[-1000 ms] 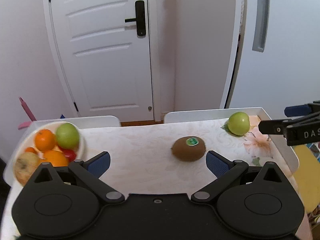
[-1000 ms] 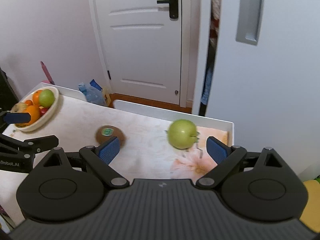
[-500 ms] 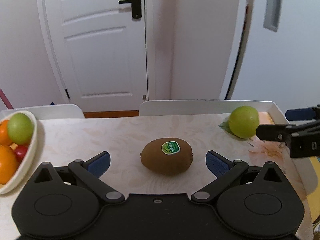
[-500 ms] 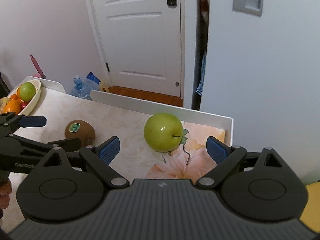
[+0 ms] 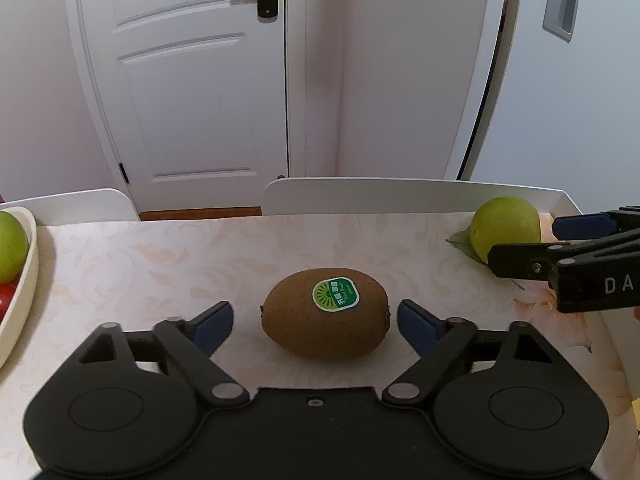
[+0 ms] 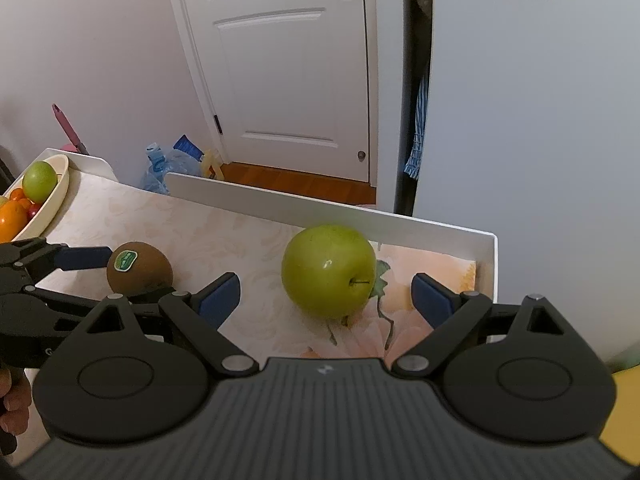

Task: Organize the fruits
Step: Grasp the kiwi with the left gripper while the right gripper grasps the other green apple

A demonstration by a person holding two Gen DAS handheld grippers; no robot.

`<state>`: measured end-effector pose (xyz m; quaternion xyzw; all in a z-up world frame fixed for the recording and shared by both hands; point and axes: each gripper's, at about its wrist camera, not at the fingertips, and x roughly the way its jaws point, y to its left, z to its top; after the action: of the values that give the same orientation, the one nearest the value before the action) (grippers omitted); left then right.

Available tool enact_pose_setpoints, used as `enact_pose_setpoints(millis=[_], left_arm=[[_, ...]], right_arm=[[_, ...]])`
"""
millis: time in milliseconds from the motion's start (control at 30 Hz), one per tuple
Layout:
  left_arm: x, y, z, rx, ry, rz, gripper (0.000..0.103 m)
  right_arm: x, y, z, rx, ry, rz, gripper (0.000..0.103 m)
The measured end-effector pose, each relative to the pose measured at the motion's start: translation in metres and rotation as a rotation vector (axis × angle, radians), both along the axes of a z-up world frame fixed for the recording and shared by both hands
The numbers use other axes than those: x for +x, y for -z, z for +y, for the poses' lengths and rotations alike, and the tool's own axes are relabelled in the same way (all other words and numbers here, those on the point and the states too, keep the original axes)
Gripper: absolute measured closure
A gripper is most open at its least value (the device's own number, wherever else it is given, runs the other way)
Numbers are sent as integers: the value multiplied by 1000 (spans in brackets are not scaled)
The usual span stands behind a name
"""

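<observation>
Kiwi [image 5: 325,313] mid-surface between the left gripper [image 5: 316,320] jaws, just closing, not yet touching; green apple [image 6: 329,270] near right edge between released right gripper [image 6: 326,294] jaws.

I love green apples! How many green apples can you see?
2. One green apple lies on the table between the right gripper's open fingers. The other green apple sits in the fruit bowl at the far left. More could hide deeper in the bowl.
</observation>
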<state>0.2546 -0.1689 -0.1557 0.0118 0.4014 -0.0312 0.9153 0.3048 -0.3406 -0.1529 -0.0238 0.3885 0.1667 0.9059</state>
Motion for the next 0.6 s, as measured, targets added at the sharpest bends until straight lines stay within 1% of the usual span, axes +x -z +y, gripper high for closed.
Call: enact_pose_setpoints(millis=[33,67,167,267,400,600], left_arm=[[1,1,0,-3,3,4,22],[1,2,0,-9,7,8,25],[1,2,-1,-13,21,3,30],[-1,1,-4,5,34,-5,32],[-2,0,-3,6,42,-7,33],[-5,0,-2,13,48,-15,33]], right_arm=[[1,1,0,1,-1,1,0],[2,1,0,1,-2,2,0],[6,2,1,-1,-3,3,0],[8,3,2,-3,-3,4,0],[10,5,3,-4,-7,4,0],[13,8,4,-5,-12,3,4]])
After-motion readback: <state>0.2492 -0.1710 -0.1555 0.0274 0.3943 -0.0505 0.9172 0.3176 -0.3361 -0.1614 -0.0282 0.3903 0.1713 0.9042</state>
